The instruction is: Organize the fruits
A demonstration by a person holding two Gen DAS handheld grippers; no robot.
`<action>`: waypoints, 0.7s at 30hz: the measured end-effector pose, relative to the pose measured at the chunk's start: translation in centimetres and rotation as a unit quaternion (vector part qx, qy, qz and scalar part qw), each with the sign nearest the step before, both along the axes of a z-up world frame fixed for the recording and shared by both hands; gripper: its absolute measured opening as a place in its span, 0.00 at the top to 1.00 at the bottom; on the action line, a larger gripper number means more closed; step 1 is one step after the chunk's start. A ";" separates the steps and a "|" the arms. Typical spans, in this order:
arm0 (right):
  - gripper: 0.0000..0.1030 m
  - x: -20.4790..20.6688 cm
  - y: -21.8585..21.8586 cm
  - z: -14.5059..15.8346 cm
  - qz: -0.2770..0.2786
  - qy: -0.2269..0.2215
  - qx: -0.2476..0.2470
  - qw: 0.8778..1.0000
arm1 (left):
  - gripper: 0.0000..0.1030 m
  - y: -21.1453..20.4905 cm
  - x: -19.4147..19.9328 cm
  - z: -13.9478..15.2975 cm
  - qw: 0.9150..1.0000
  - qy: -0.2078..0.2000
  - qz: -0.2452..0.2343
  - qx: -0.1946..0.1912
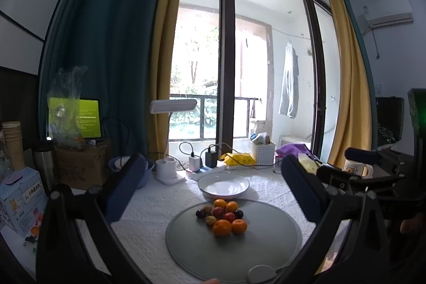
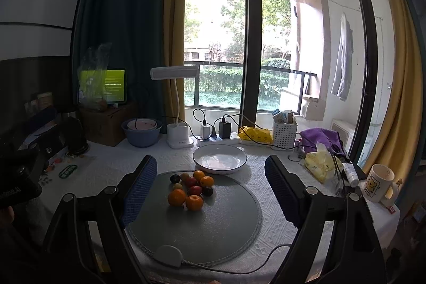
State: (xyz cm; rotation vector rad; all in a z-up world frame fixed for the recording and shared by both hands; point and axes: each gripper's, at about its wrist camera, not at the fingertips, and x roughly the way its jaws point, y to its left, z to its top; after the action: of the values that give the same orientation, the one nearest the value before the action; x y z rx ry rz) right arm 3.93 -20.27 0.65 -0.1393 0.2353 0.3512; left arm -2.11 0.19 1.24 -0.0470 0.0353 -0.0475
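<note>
Both grippers hang above the near edge of the table with their blue-padded fingers spread wide and nothing between them: the left gripper (image 1: 215,193) frames the fruit from the left wrist view, and the right gripper (image 2: 213,182) does the same from the right wrist view. A pile of fruit (image 2: 191,187) sits on the far half of a round grey mat (image 2: 207,228), well clear of both sets of fingers. Four oranges (image 1: 221,227) lie at the near and far ends of the pile, with small red, dark purple and brownish fruits packed between them. Just beyond the mat stands a white plate (image 2: 220,159) with a dark rim, holding nothing. Behind it, along the window, are a white desk lamp (image 2: 174,108), a power strip (image 2: 218,141) with chargers and a white basket (image 2: 284,135). A mug (image 2: 378,184) stands at the right edge of the white tablecloth (image 2: 269,225).
</note>
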 end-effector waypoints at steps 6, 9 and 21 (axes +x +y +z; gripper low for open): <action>0.17 0.1 -0.1 0.3 -0.001 0.000 0.002 1.000 | 0.00 0.1 0.1 0.0 1.000 0.001 -0.002 0.001; 0.17 0.1 -0.1 0.3 -0.001 0.001 0.003 1.000 | 0.00 0.0 0.1 0.0 1.000 0.002 -0.003 0.002; 0.17 0.1 -0.2 0.3 -0.001 0.001 0.004 1.000 | 0.00 -0.1 0.2 0.1 1.000 0.003 -0.003 0.002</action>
State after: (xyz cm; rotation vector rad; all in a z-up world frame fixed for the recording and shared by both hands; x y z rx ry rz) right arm 4.02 -20.51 0.95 -0.1316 0.2361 0.3505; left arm -1.91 0.14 1.39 -0.0439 0.0405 -0.0540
